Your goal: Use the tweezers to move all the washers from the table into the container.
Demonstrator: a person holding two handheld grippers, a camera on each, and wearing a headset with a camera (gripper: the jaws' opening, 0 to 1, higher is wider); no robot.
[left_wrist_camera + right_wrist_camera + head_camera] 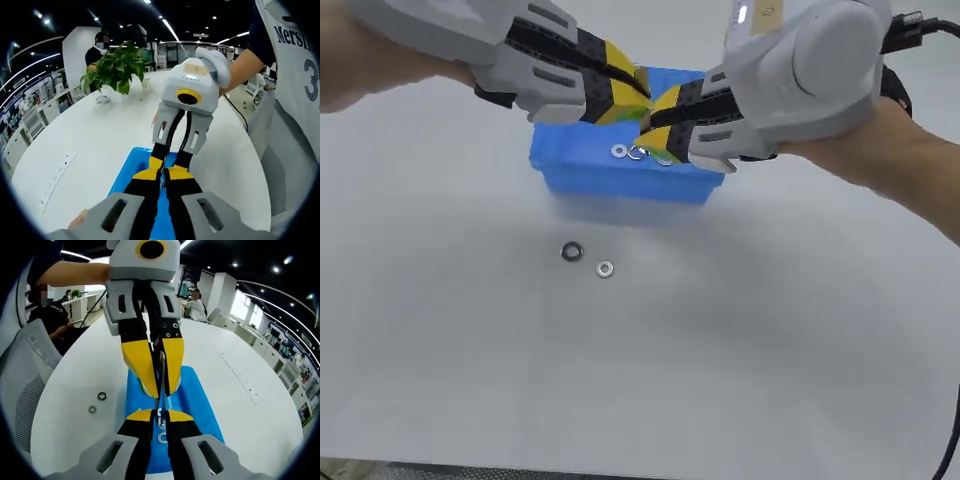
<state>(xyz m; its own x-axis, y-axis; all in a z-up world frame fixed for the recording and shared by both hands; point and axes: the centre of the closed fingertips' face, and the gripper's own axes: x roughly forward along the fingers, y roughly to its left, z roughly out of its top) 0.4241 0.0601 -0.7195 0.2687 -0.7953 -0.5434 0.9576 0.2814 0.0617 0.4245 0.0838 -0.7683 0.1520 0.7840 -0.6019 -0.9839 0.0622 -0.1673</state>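
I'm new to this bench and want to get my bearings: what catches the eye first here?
The yellow-tipped left tongs and right tongs meet tip to tip over the blue plastic container, with thin metal tweezers pinched between them. Silver metal washers lie inside it, while a dark ring washer and a silver ring washer sit side by side on the white table in front.

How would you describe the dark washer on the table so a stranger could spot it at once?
Find the blue container on the white table. In the head view, two washers lie apart from it on the bare tabletop, nearer the person. The dark washer is the left one; its neighbour, the silver washer, is bright metal.
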